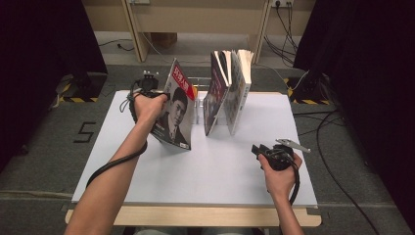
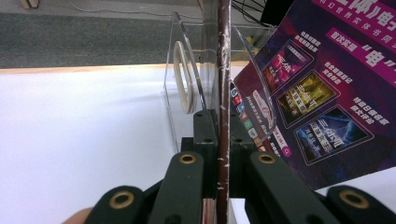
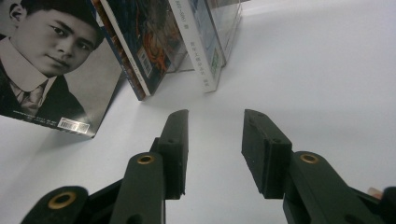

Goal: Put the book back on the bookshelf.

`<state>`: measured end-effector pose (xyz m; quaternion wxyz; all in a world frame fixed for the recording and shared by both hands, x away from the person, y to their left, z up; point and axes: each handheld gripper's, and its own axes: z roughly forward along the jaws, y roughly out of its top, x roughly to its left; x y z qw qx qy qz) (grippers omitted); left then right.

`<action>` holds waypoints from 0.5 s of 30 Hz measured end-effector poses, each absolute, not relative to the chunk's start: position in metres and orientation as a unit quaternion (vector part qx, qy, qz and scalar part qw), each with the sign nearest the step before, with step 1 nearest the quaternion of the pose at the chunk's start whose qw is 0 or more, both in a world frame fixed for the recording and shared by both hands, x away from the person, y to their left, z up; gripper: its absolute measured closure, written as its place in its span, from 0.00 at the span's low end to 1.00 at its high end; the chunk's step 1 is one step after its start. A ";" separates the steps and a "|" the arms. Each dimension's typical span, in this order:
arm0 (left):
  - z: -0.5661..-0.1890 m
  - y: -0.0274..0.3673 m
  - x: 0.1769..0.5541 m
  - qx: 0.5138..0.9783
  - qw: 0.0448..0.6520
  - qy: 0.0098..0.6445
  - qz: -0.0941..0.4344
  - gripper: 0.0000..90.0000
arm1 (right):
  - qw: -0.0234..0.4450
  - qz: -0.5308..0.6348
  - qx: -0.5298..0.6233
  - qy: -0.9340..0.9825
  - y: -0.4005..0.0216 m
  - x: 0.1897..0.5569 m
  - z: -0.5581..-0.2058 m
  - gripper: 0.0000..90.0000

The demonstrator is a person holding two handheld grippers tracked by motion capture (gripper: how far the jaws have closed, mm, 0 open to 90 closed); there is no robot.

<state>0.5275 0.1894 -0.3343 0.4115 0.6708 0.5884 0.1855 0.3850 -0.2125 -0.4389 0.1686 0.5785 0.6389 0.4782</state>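
High view: the left gripper (image 1: 157,94) holds a magazine (image 1: 175,105) tilted over the white table (image 1: 215,166), just left of a clear rack (image 1: 197,108) bearing two more books (image 1: 227,90); the right gripper (image 1: 262,150) rests apart, near the table's front right. Left gripper view: the jaws are clamped on the magazine's edge (image 2: 223,93), seen end-on; a purple back cover (image 2: 322,88) and the rack's dividers (image 2: 184,79) lie just beyond. Right gripper view: the jaws stand apart with nothing between them, above bare table (image 3: 303,70); the portrait cover (image 3: 51,65) and two book spines (image 3: 154,51) stand ahead. Room: grey carpet (image 1: 44,147), dark curtains at both sides (image 1: 44,39), cables (image 1: 333,127) on the floor, a wooden frame (image 1: 195,19) behind.
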 end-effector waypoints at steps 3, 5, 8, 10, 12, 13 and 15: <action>-0.336 0.190 0.525 0.671 0.418 0.583 0.188 0.96 | 0.167 0.478 0.578 0.639 -0.212 0.385 -0.439 0.69; -0.337 0.191 0.524 0.672 0.424 0.578 0.187 0.96 | 0.165 0.478 0.579 0.639 -0.211 0.385 -0.439 0.69; -0.338 0.193 0.521 0.672 0.430 0.573 0.188 0.96 | 0.164 0.478 0.580 0.639 -0.211 0.385 -0.440 0.69; -0.339 0.195 0.520 0.672 0.434 0.570 0.187 0.96 | 0.165 0.477 0.579 0.641 -0.210 0.385 -0.440 0.70; -0.340 0.196 0.518 0.672 0.437 0.568 0.188 0.96 | 0.164 0.477 0.579 0.641 -0.210 0.385 -0.440 0.70; -0.340 0.197 0.518 0.672 0.438 0.567 0.187 0.96 | 0.165 0.477 0.579 0.641 -0.210 0.385 -0.439 0.70; -0.340 0.198 0.518 0.677 0.438 0.561 0.187 0.96 | 0.164 0.477 0.579 0.640 -0.210 0.385 -0.440 0.70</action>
